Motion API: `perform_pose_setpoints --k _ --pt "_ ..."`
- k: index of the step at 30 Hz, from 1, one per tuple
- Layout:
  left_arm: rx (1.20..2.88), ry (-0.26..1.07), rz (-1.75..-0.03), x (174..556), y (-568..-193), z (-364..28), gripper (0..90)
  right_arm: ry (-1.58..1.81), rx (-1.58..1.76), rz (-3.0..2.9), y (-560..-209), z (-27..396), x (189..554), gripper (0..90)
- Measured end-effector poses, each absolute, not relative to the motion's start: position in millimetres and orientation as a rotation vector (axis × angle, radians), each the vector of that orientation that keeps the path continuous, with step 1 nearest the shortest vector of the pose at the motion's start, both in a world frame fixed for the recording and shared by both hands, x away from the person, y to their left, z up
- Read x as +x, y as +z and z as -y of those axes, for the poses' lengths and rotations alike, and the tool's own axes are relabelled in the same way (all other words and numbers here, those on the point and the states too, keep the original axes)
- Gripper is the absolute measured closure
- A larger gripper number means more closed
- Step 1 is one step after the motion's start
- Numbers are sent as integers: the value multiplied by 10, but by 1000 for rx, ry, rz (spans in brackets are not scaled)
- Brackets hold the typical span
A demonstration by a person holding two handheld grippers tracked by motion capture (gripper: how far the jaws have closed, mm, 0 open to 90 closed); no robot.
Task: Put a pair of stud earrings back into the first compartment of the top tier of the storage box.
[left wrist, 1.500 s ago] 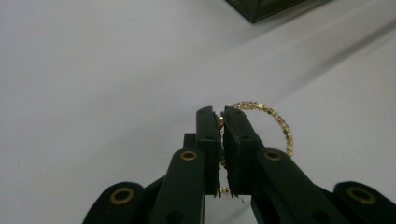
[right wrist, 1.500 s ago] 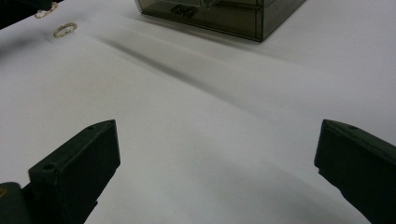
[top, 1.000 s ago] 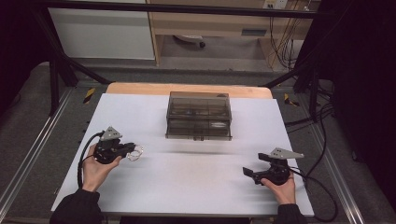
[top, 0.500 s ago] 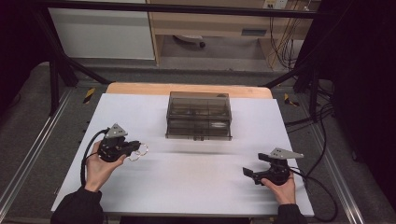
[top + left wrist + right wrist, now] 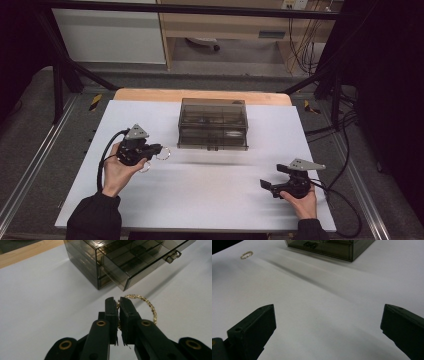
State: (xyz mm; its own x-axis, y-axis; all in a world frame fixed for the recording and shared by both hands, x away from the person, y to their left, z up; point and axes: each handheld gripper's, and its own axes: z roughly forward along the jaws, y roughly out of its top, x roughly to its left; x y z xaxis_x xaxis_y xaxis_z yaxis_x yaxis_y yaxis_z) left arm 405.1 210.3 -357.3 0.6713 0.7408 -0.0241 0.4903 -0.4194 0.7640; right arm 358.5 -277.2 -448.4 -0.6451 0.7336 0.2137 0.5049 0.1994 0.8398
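My left gripper (image 5: pixel 118 302) is shut on a gold beaded bracelet (image 5: pixel 147 306), which loops out to the right of the jaws. In the high view this gripper (image 5: pixel 158 149) hovers left of a smoky transparent drawer box (image 5: pixel 213 123) with the bracelet (image 5: pixel 163 153) hanging at its tips. The box's lower drawer (image 5: pixel 140 265) is pulled partly out, just beyond the bracelet. A second small bracelet (image 5: pixel 145 168) lies on the table below the left hand and is also in the right gripper view (image 5: pixel 246 255). My right gripper (image 5: pixel 265 185) rests at the front right, its jaws wide open (image 5: pixel 328 320) with nothing between them.
The white table top (image 5: pixel 220 200) has a wooden strip (image 5: pixel 200 95) along its far edge. Black cables (image 5: pixel 345 220) trail from the right gripper off the table's right side. Metal rails and dark frame posts stand around the table.
My left gripper has risen and moved right and away, toward the box, carrying the gold bracelet. The second bracelet stayed on the table. The right hand has kept still.
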Motion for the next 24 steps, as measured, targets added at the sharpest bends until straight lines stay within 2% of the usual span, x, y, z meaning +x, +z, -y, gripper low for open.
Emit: perform_pose_setpoints --k 15,24 --pt "2119 420 -898 4200 -3318 -1781 843 1417 1178 -2245 -4488 2772 3587 5" --pt "2121 422 -891 4328 -3310 -1598 843 1418 1177 -2246 -4487 2773 3586 5"
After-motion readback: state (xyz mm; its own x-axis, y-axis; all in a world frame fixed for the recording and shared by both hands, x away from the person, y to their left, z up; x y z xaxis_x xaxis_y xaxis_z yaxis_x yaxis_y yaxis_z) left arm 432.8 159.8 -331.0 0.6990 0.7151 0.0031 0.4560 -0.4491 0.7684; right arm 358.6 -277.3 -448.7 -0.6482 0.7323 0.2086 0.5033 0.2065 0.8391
